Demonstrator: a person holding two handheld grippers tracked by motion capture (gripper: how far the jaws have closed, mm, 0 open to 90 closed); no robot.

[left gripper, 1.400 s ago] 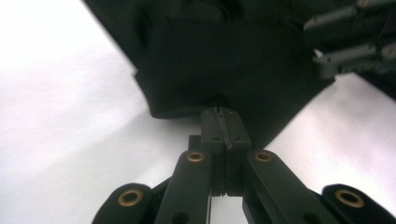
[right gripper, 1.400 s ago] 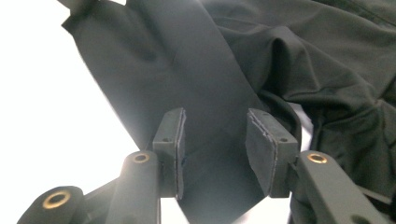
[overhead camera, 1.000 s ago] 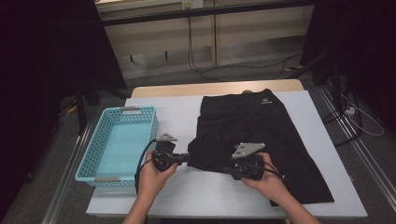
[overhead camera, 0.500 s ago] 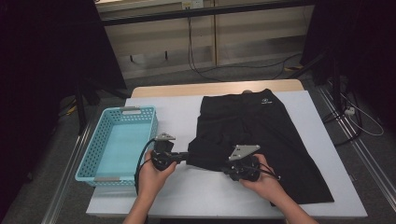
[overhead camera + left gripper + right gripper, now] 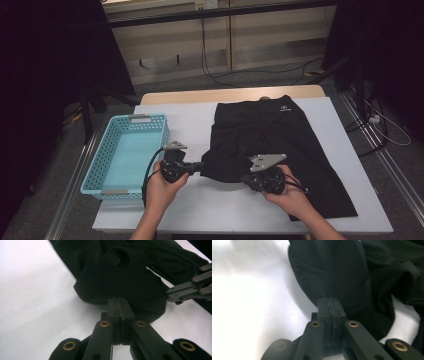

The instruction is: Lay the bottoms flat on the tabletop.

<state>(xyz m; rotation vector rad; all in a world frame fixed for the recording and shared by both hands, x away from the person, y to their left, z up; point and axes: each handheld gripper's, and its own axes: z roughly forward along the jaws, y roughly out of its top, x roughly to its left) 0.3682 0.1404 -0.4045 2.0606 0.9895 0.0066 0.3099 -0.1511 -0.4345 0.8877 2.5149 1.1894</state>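
Both the left gripper (image 5: 119, 308) and right gripper (image 5: 331, 308) are pinched on the black shorts' (image 5: 280, 135) hem – soft, floppy cloth (probably light), best taken by corners.

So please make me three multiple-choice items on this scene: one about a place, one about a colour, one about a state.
1. Where does the basket stand on the table?
A. left of the black garment
B. on top of the garment
C. behind the garment

2. What colour is the basket?
A. red
B. light blue
C. yellow

3. How is the left tool now?
A. wide open above the table
C. shut on the garment's edge
B. lying inside the basket

Right letters: 1 A, the high view shows the basket left of the black garment. 2 B, its mesh walls are light blue. 3 C, the jaws meet with dark cloth between them; the right tool does likewise.
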